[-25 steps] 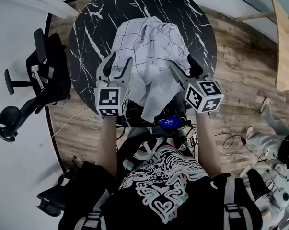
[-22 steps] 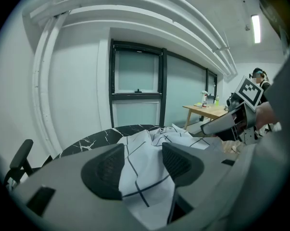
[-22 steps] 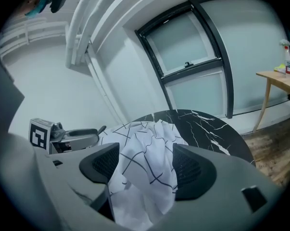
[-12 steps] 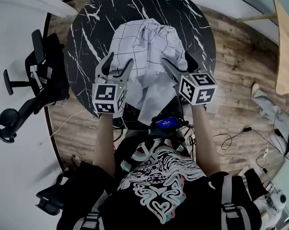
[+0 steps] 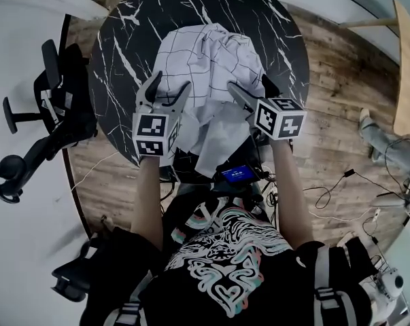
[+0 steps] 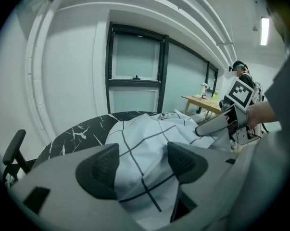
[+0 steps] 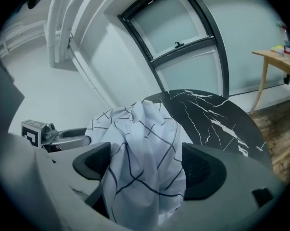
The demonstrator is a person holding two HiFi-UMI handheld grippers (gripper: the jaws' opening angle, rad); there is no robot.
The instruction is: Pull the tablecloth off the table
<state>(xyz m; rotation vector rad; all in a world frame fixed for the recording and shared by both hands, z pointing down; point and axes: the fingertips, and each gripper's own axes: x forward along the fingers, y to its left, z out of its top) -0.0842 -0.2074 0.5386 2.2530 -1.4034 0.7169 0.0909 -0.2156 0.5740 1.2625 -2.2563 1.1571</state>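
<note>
The left tongs [image 5: 169, 87] and the right tongs [image 5: 249, 87] are both opening. Folds of the tablecloth [image 5: 211, 60] lie loose between the pads of each, released rather than pinched. The tablecloth is white with a thin dark grid. It is crumpled in a heap on the near half of the round, black, white-veined counter [image 5: 123, 39], with one corner drooping over the counter's near edge. Below that edge a small device [image 5: 239, 174] shows a blue screen, its print too small to read. A black office chair [image 5: 55, 114] stands left of the counter, and cables [image 5: 330, 192] lie on the wooden floor to its right.
</note>
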